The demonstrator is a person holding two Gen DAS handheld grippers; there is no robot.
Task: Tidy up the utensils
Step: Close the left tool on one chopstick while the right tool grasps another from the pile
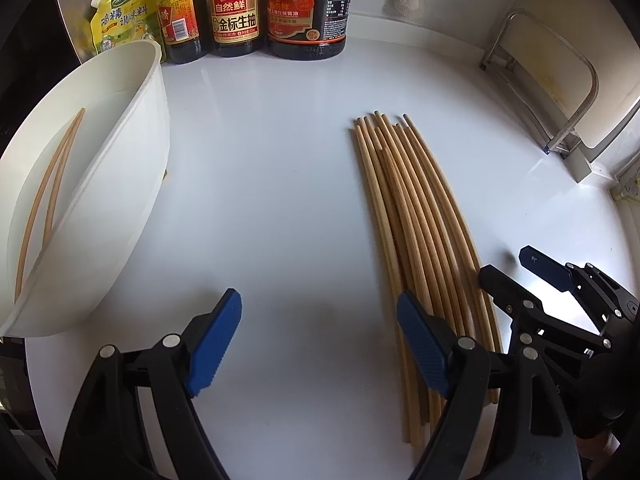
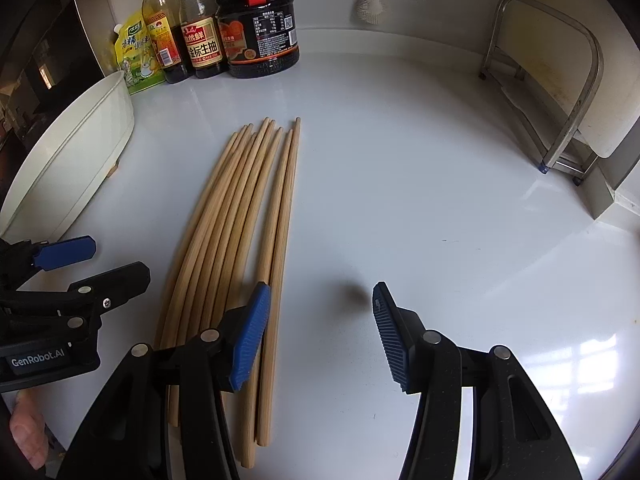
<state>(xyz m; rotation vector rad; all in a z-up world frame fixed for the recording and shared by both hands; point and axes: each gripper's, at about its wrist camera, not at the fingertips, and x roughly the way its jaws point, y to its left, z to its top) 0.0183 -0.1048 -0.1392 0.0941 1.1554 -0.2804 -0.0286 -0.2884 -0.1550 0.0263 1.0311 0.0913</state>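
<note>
**A:** White countertop (image 2: 400, 168) fills both views, sauce bottles (image 1: 240, 12) lined up at the far wall ahead of our claws and a metal rack (image 2: 560, 92) off to the far right.

**B:** Biggest piece nearer in is the white tub (image 1: 120, 184), ahead and to the left of our left gripper (image 1: 320, 344). Two chopsticks (image 1: 48, 200) already lie inside it.

**A:** And the main bundle of chopsticks (image 2: 240, 240) lies flat on the counter between our two claws, long axis running straight away from us, roughly in line with the way both claws point.

**B:** Left claw's jaws are spread wide with only bare counter between them. Its right finger sits just over the near ends of the bundle, so the sticks lie to its right.

**A:** Our right gripper (image 2: 320, 336) is spread too, about half way, nothing pinched. Its left pad (image 2: 252, 336) hovers over the outermost sticks; the gap itself is over bare counter, so the bundle lies just to its left.

**B:** We judge the right claw is the nearer one for the outer stick: a small shift left and a drop, jaws straddling across the stick's length.

**A:** Then the tub is a long carry leftward past our left claw.
</note>
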